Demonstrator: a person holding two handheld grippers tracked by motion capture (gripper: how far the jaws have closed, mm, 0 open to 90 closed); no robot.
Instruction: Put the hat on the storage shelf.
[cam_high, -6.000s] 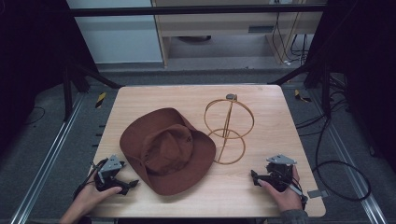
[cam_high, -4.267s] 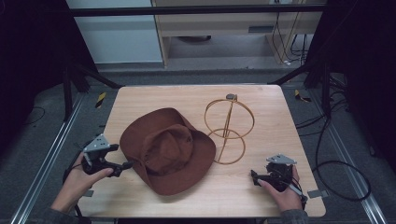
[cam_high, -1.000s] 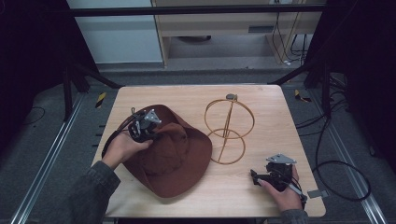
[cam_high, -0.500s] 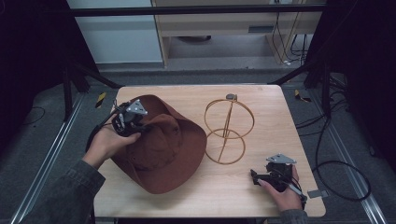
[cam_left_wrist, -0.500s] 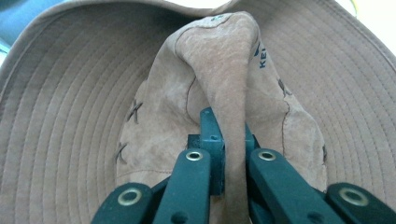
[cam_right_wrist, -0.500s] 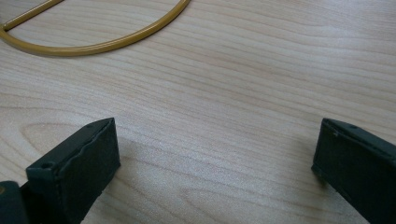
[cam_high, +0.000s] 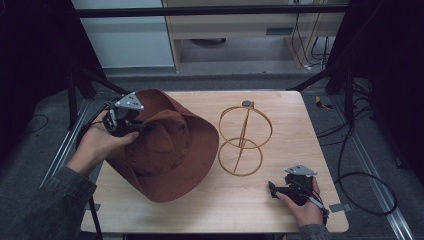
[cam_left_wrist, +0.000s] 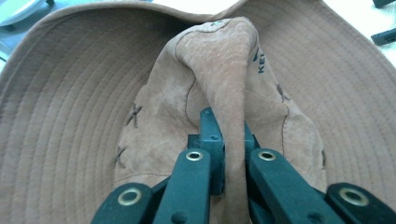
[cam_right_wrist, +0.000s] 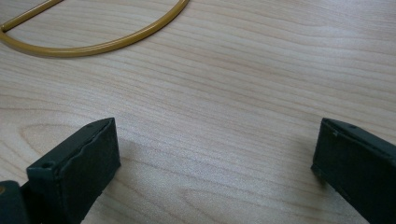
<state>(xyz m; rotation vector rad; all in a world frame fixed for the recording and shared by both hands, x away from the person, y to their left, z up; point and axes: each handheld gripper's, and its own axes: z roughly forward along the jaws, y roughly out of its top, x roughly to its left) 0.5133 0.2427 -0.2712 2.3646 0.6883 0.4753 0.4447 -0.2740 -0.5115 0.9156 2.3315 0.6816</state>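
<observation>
A brown wide-brimmed hat (cam_high: 170, 150) is tilted up off the left half of the wooden table (cam_high: 280, 210), its far brim raised. My left gripper (cam_high: 142, 126) is shut on a pinched fold of the hat's crown (cam_left_wrist: 224, 79), which bulges up between the jaws in the left gripper view. A gold wire hat stand (cam_high: 243, 141) with two rings stands at the table's middle. My right gripper (cam_high: 272, 189) rests open on the table at the front right, nothing between its pads (cam_right_wrist: 79, 158). An arc of the stand's base ring (cam_right_wrist: 102, 44) lies ahead of it.
Metal rails run along both sides of the table. Cables (cam_high: 360, 175) trail over the floor at the right. A cabinet (cam_high: 240, 30) stands beyond the far edge. Bare wood lies between the stand and my right gripper.
My left gripper went from the table's front left to the hat's crown, shut on it, and has been lifting and tipping the hat toward the far left. The right gripper has not moved.
</observation>
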